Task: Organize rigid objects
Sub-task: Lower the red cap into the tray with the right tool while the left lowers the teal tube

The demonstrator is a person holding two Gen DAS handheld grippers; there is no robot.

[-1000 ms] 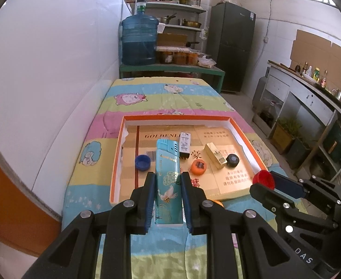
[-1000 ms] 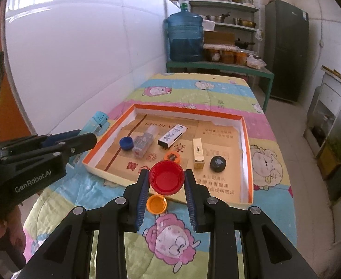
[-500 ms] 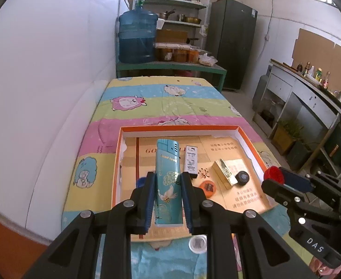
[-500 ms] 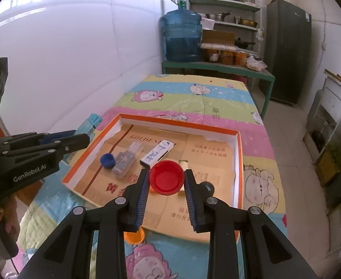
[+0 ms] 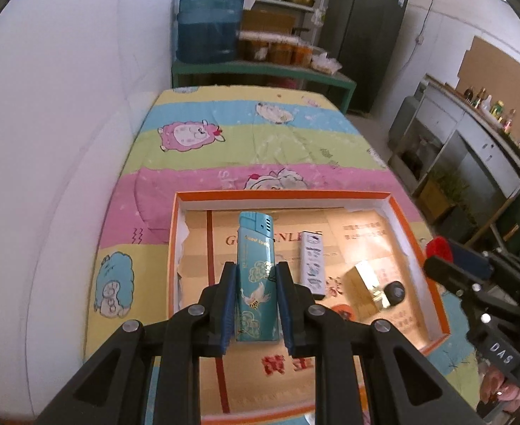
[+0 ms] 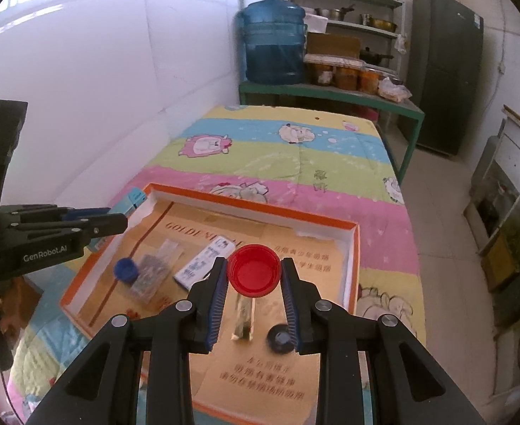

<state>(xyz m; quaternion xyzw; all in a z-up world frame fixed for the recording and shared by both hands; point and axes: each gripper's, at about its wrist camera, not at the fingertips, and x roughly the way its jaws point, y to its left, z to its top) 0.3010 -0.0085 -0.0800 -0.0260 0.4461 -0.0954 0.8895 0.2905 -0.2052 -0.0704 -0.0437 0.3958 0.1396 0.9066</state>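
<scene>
Both of my grippers had travelled forward over the tray since the earlier frames, so that the orange cap and the clear cap lying on the blanket in front of it had dropped out of sight. I held my left gripper (image 5: 256, 295) pinched on a teal lighter (image 5: 255, 276), its fingers pressed against the lighter's long sides, the lighter pointing away from me above the near left part of the orange-rimmed tray (image 5: 284, 195). My right gripper (image 6: 253, 276) clamped a red bottle cap (image 6: 253, 270) by its rim, open side facing the camera, hovering above the middle of the tray.

Inside the tray, on its printed cardboard floor, lay a white lighter (image 6: 205, 264) with dark markings, a clear lighter (image 6: 155, 268) beside a blue cap (image 6: 126, 270) toward the left wall, a gold lighter (image 5: 368, 281) and a black cap (image 6: 280, 338) nearer the right side, and an orange cap (image 5: 341, 311) partly hidden behind my left gripper's finger. From the right wrist view the gold lighter appeared blurred beneath the red cap.

The tray sat on a striped blanket (image 6: 295, 156) printed with cartoon sheep. Beyond it, a blue water jug (image 6: 272, 44) stood on a green shelf.
</scene>
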